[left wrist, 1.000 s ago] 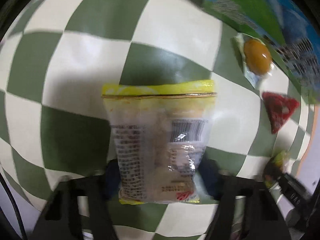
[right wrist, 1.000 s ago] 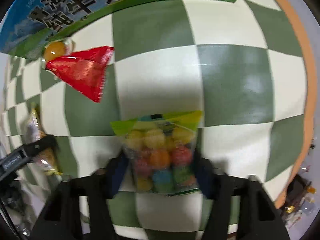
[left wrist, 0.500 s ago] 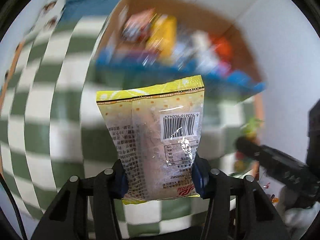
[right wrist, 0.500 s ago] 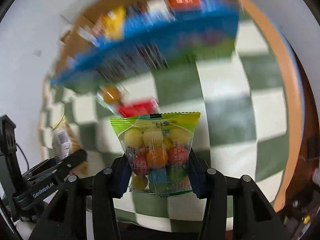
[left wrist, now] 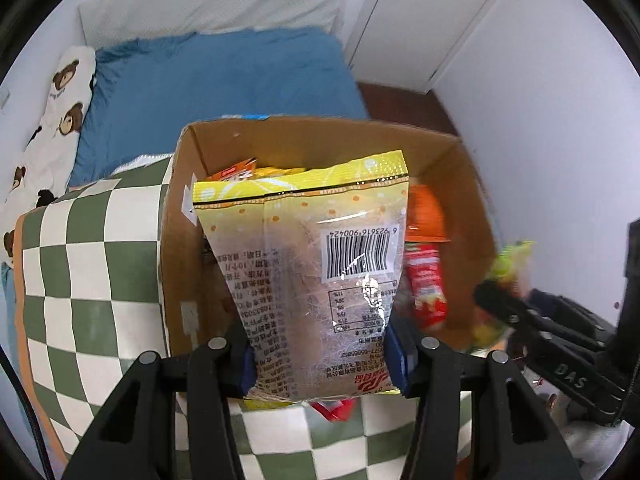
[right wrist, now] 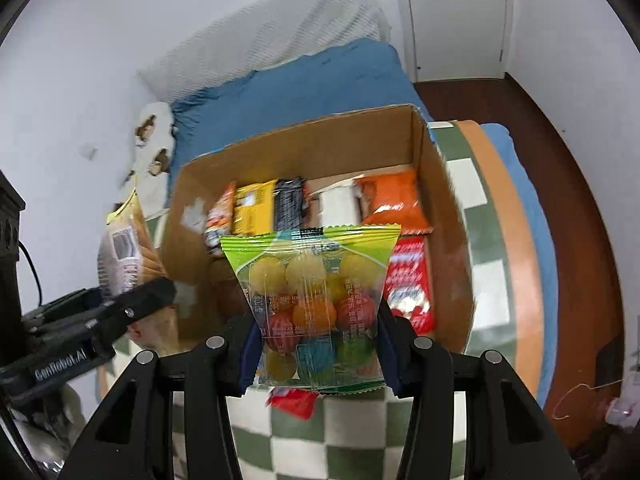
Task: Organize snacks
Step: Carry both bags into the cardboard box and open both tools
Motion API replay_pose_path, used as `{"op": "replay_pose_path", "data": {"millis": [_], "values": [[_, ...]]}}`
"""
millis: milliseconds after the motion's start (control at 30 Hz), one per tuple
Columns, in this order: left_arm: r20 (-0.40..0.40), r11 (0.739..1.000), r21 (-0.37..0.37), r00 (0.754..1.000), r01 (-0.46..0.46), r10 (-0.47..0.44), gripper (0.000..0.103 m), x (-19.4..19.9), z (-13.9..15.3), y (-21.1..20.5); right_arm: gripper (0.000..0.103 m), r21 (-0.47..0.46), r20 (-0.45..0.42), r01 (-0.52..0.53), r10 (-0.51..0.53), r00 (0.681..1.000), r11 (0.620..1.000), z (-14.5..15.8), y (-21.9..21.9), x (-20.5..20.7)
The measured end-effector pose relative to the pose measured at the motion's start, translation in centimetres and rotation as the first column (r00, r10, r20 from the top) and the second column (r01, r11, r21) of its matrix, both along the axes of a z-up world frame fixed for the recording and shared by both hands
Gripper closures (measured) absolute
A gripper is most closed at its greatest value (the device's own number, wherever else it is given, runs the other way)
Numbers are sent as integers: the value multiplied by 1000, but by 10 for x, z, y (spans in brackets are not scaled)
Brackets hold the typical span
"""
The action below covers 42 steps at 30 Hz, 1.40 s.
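1. The left gripper (left wrist: 324, 364) is seen clamped on the lower part of a yellow-topped snack packet (left wrist: 312, 272), which is pinched between the blue pads and held upright, its long axis running straight ahead along the fingers.
2. The right gripper (right wrist: 316, 354) is likewise closed on a clear bag of coloured candy balls (right wrist: 316, 300), gripped by its lower half, with its green sealed edge pointing away from the gripper.
3. Just beyond and below both packets an open cardboard box (right wrist: 444, 200) is found; from either gripper it lies directly ahead, so the coming move is judged to turn on carrying each packet forward over the near rim and down into it.
4. Inside the box, a row of packets is already stood along the far wall, among them an orange bag (right wrist: 394, 204) and a red packet (right wrist: 412, 280) on the right gripper's right side; free floor appears to be left on the near left side of the box.
5. Each gripper is pitched steeply downward towards the box, and the two are held side by side, neither plainly nearer.
6. A red wrapper (right wrist: 294, 402) is left on the checkered cloth (left wrist: 80, 264) just below the grippers, outside the box; the cloth is spread over a bed with a blue sheet (left wrist: 224, 80).
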<state>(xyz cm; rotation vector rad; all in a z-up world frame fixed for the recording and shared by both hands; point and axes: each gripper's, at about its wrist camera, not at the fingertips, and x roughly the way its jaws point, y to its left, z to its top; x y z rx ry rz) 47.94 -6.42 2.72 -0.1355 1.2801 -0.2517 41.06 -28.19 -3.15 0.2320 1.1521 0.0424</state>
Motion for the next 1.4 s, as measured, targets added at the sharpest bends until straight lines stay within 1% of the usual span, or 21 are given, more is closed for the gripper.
{"op": "replay_pose_path", "data": {"millis": [33,67,167,267,367,400,433,467,500,533,567,600,667,733,800,867,933,1000,1200,1400], "values": [[-23,1000,19,1000,-9,9,55,9,-12,2,52,-14,-15,6,-6,1000,1000,-11,-4,14],[-39,1000,29,999,-12,13,55,13,-25,4,52,-29,-28,9,-10,1000,1000,-14,-6,22],[-101,998,63,994,-26,32,55,29,-61,12,52,-57,-77,27,-32,997,998,-45,-10,43],[-152,997,79,988,-27,39,55,37,-79,13,52,-75,-124,42,-51,991,996,-72,-16,62],[-206,995,96,977,-34,54,53,46,-106,19,51,-79,-177,39,-53,983,996,-96,-19,73],[-216,994,97,974,-44,64,41,47,-111,20,49,-71,-203,41,-55,978,997,-105,-22,78],[-215,994,99,974,-53,73,32,47,-114,21,46,-67,-218,41,-55,975,997,-110,-22,80],[-205,993,99,976,-61,80,20,50,-117,23,34,-63,-228,37,-50,972,997,-115,-22,81],[-184,993,97,979,-70,87,13,50,-116,24,27,-60,-232,36,-49,972,998,-117,-23,82],[-175,993,95,981,-74,90,10,50,-115,24,22,-59,-231,33,-46,972,998,-115,-22,80],[-175,993,87,981,-75,90,8,49,-116,23,13,-73,-232,26,-42,972,997,-117,-20,81],[-180,993,84,979,-79,93,5,48,-116,23,12,-80,-231,20,-38,972,997,-118,-19,81],[-167,993,85,982,-76,90,2,46,-115,22,12,-79,-232,14,-32,972,997,-118,-18,81],[-147,992,101,985,-76,90,2,44,-114,22,12,-90,-227,10,-31,973,996,-118,-17,81],[-131,992,97,987,-83,95,2,40,-112,22,12,-97,-218,11,-32,975,995,-116,-18,79],[-113,990,109,988,-89,101,2,35,-111,22,11,-107,-211,8,-30,977,994,-114,-17,78],[-84,988,126,991,-90,101,2,28,-106,20,11,-119,-195,1,-24,980,993,-110,-15,75],[-55,986,139,994,-88,96,2,20,-102,18,11,-111,-184,3,-23,983,994,-106,-16,71],[59,978,186,994,-99,89,2,-8,-83,16,11,-149,-120,2,-20,993,989,-93,-14,49],[142,975,185,985,-123,98,2,-40,-64,18,11,-182,-46,9,-18,999,983,-74,-9,28]]}}
